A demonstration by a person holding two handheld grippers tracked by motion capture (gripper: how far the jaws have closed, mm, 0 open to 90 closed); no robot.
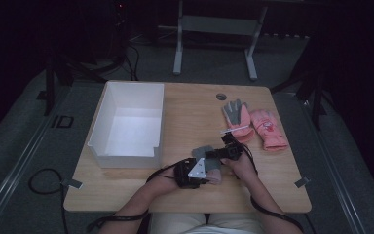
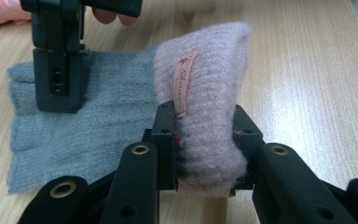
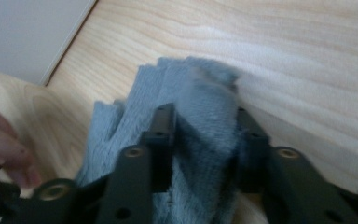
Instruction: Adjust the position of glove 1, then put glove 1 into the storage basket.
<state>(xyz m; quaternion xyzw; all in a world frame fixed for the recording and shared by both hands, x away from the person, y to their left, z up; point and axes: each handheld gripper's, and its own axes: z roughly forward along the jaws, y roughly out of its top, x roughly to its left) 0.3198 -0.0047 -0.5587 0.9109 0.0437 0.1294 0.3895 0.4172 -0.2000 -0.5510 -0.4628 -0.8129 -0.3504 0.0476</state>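
Grey knitted glove with a pink ribbed cuff [image 2: 121,116] lies at the near centre of the light wooden counter [image 1: 185,112], just right of the white open-topped box [image 1: 126,122]. Left gripper [image 2: 205,135]: jaws clenched on the pink cuff, bunching it upright. Right gripper [image 3: 205,135]: jaws clamped on a fold of the grey finger end. Second pair, pink and grey knitted gloves [image 1: 255,124], lies well apart toward the counter's far right.

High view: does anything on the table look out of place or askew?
Nothing is spilled or damaged. The grey-and-pink glove is bunched, its pink cuff pinched up by the left gripper and its grey end gathered in the right gripper. Two more gloves lie flat beside the empty white box.
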